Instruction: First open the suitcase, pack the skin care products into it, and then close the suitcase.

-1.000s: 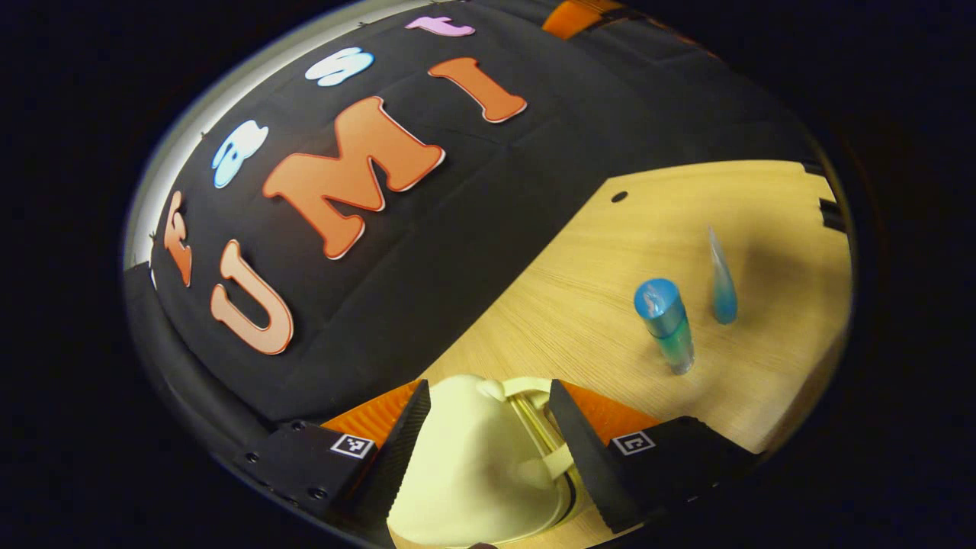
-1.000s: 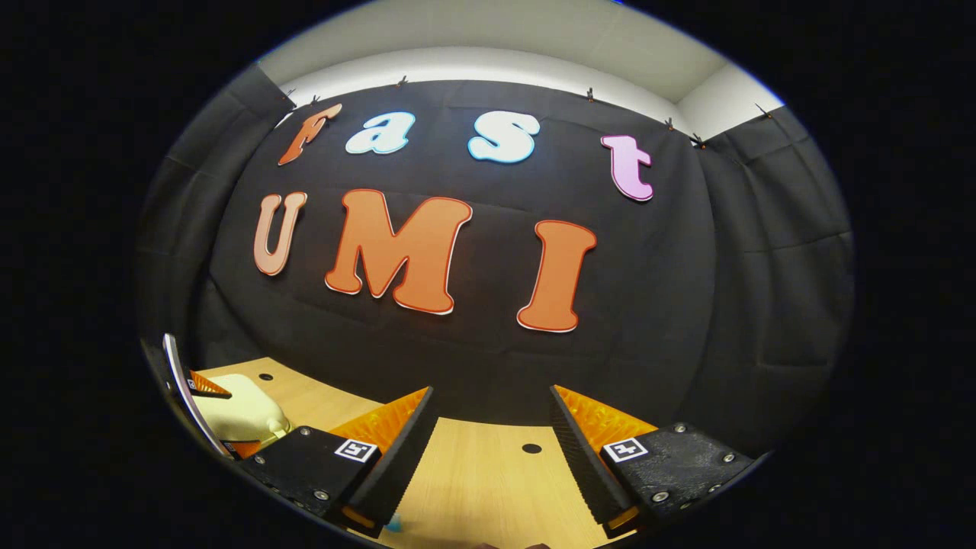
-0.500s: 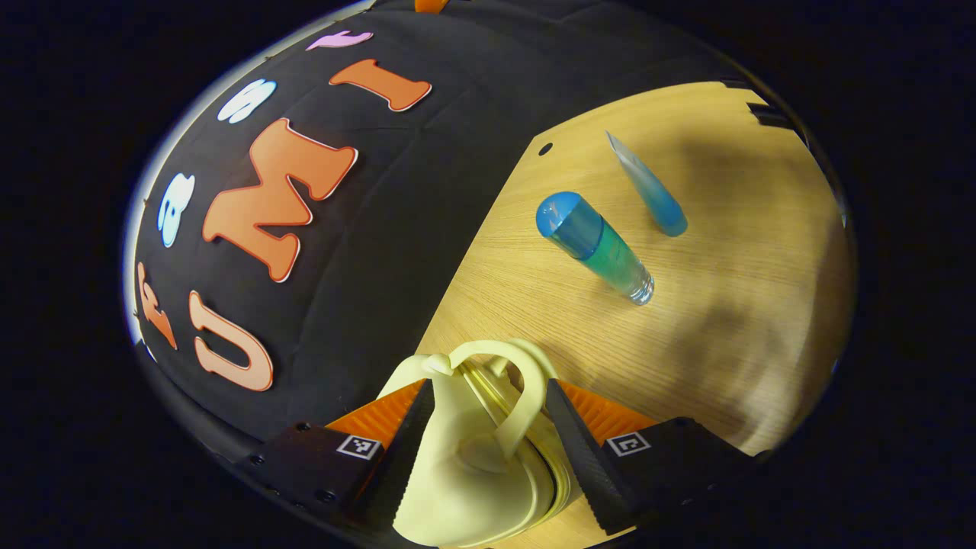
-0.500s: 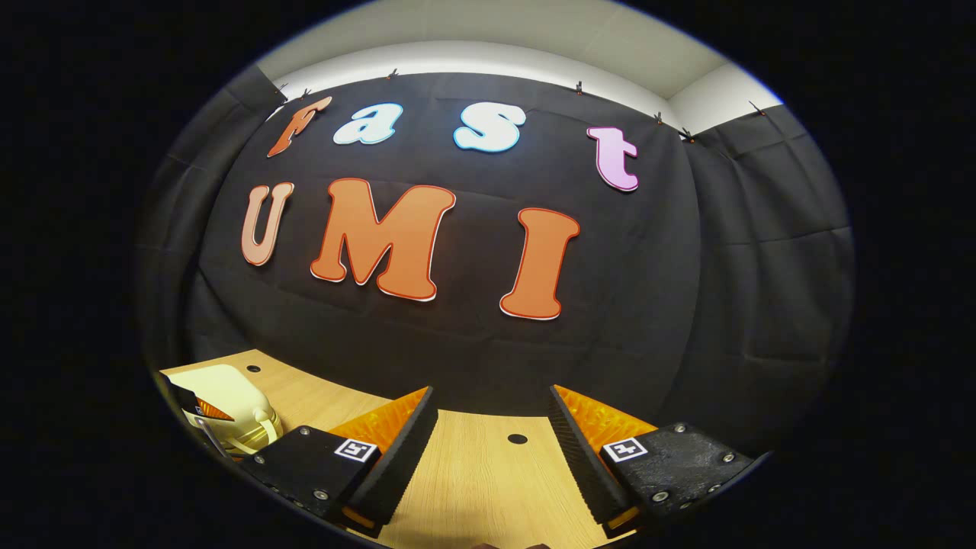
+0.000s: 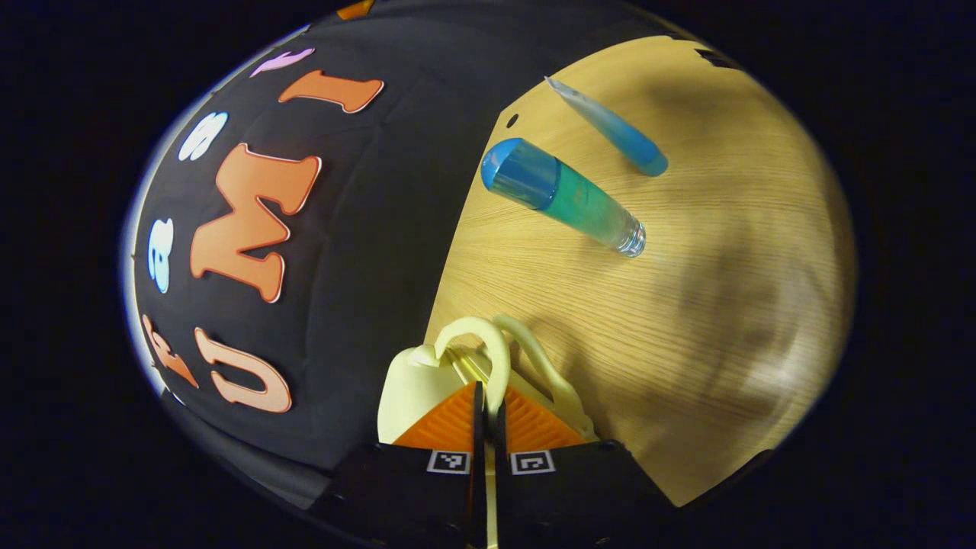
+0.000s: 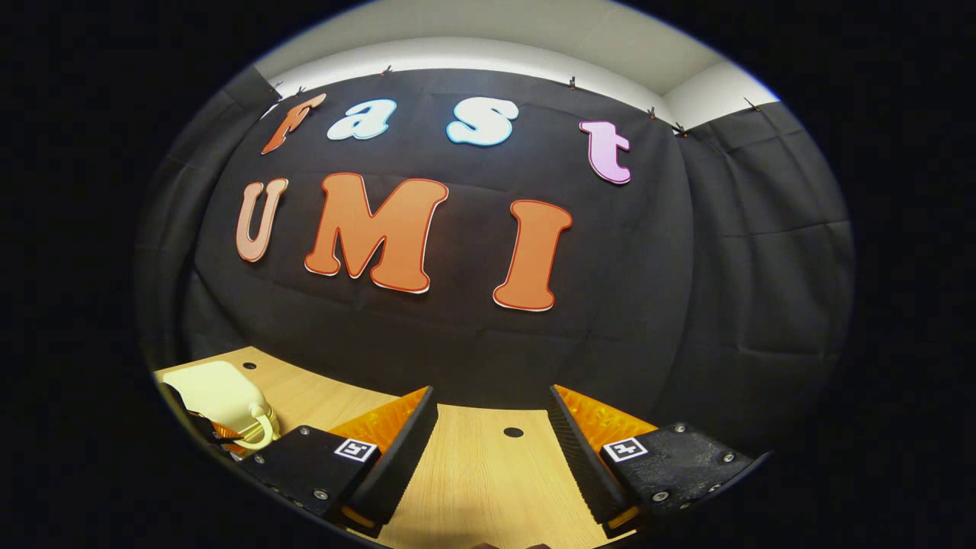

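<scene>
left gripper (image 5: 486, 408) now clamped on suitcase handle (image 5: 479, 352)

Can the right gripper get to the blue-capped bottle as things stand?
Probably yes. The right gripper is open and holds nothing, over bare table. The blue-capped bottle stands in the open beside the blue tube, away from the suitcase that the left gripper pinches.
</scene>
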The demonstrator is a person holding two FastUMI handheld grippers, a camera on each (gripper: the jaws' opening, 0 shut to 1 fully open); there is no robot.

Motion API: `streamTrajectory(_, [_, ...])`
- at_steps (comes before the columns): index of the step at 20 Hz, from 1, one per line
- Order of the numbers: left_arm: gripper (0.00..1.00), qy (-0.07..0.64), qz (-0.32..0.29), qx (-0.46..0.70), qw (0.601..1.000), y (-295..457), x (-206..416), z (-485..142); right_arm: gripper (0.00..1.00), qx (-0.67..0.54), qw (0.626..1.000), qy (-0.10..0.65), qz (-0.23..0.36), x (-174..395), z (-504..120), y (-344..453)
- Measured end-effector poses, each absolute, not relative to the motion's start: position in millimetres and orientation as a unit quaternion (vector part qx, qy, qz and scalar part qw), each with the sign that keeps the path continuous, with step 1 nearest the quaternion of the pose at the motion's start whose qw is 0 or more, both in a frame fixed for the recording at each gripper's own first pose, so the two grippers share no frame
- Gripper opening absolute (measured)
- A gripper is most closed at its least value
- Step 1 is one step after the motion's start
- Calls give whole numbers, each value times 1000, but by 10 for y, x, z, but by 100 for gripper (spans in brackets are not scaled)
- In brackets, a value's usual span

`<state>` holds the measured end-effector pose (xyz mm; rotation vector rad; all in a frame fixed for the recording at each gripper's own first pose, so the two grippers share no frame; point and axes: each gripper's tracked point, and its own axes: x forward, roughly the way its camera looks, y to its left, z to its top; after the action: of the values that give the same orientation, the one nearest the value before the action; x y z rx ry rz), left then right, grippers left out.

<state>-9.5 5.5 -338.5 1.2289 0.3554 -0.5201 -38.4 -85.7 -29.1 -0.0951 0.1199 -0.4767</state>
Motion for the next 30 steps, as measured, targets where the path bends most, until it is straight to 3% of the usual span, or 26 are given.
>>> streamTrajectory(8, [5,164,-196,431,865,294,160,-2581,92,-47,971,66,-225,-329,-308,-731])
streamTrajectory(14, [4,152,-115,298,935,881,430,-1840,92,-56,976,70,-199,-164,-292,-501])
streamTrajectory(23, [4,129,-31,225,965,1858,726,-1291,93,-57,982,73,-163,102,-298,-100])
streamTrajectory(30, [4,125,29,173,976,2646,818,-1231,92,-59,984,78,-149,271,-303,182])
